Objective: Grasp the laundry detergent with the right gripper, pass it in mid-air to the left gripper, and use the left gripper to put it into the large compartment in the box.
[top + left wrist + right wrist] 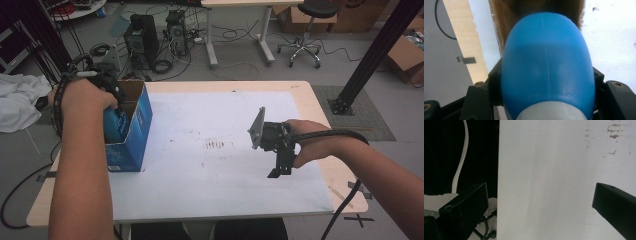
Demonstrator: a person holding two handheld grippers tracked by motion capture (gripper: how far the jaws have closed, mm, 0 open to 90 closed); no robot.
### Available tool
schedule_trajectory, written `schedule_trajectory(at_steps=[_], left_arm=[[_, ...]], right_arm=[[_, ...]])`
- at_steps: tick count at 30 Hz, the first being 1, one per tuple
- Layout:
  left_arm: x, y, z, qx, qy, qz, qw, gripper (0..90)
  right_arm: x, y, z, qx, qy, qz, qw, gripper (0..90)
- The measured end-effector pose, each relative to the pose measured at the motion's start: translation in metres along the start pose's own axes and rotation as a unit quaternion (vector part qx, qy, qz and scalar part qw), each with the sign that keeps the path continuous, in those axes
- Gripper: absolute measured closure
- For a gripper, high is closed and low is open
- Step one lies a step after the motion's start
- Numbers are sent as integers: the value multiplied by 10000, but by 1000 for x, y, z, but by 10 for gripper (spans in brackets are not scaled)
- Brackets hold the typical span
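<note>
An open blue cardboard box [136, 131] stands at the left end of the white sheet [210, 115] that covers the table. My left gripper [116, 111] hangs over the box opening, shut on a blue plastic bottle [114, 126]. In the left gripper view the blue bottle [546, 62] sits between the black jaws, its white cap [551, 112] nearest the camera and the brown box interior [504, 15] beyond it. My right gripper [279, 169] hovers above the sheet's right front part, pointing down. In its own view the right gripper [541, 202] is open over the bare white sheet [554, 170].
The wooden table edge [320, 105] shows around the sheet. On the floor beyond stand computer towers [142, 37] with tangled cables, a desk leg [211, 35] and a stool [307, 20]. A black post [370, 55] rises at the right, and white cloth [17, 100] lies at the left.
</note>
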State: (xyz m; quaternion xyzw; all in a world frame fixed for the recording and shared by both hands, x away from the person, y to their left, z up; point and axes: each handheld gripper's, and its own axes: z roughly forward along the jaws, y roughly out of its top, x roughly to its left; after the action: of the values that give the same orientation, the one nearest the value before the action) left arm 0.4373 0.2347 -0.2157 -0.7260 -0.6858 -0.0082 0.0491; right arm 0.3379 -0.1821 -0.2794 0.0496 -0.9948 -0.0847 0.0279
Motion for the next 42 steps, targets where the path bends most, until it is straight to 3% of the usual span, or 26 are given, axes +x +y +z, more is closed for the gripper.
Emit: schedule_trajectory(at_steps=[14, 31, 42], left_arm=[[0, 8, 42, 163, -164, 42, 9997, 388], [3, 12, 68, 208, -79, 45, 9997, 387], [9, 10, 75, 227, -172, 51, 9996, 387]], right_arm=[[1, -2, -1, 20, -19, 2, 10000, 8], [0, -7, 4, 16, 45, 61, 10000, 7], [1, -8, 4, 45, 53, 88, 9999, 4]])
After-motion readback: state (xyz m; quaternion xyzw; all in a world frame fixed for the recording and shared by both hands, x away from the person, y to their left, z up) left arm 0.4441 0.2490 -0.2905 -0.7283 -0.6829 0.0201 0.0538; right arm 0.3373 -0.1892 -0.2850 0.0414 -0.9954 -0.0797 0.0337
